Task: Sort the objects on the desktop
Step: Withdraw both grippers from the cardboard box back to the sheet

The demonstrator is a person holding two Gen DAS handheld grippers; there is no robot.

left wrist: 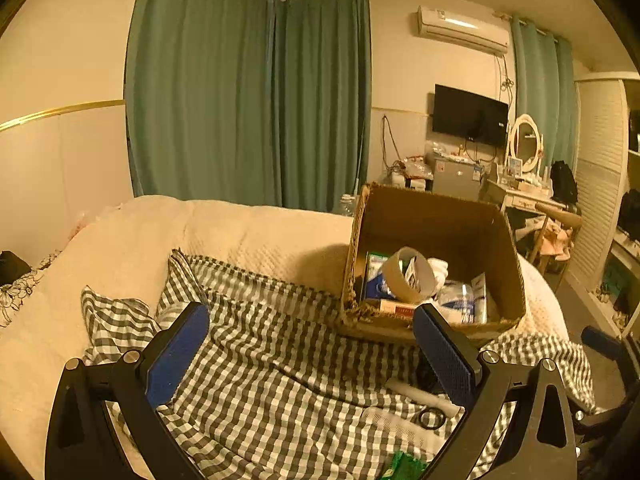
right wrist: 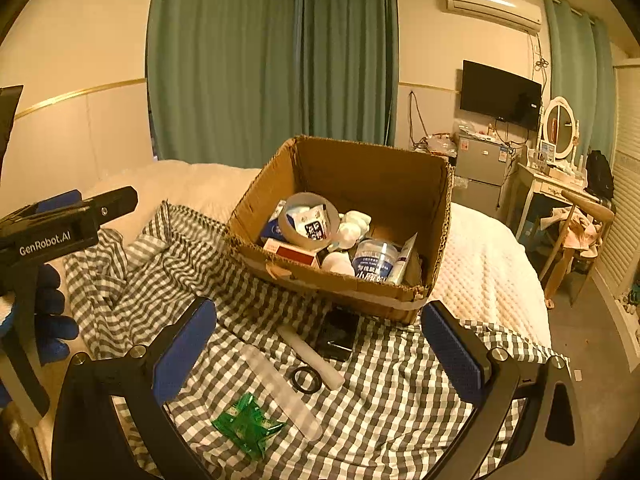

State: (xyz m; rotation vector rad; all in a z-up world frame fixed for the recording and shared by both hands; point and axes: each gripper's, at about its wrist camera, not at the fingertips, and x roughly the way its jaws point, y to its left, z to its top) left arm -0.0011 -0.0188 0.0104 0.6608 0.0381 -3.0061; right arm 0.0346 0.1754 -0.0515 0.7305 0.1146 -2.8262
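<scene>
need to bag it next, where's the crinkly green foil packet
In the right wrist view, the crinkly green foil packet lies on the checked cloth, low centre-left, touching the clear plastic strip.

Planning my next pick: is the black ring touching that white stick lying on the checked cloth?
Touching. In the right wrist view the black ring sits tight against the white stick, its rim overlapping the stick's edge with no checked cloth showing between them.

Open cardboard box point(right wrist: 360, 172) holding tape roll point(right wrist: 310, 220), green packet point(right wrist: 246, 426) on checked cloth point(right wrist: 380, 400)

Green packet point(left wrist: 402, 467) cut by bottom edge; box point(left wrist: 436, 216) contents overlapping.
</scene>
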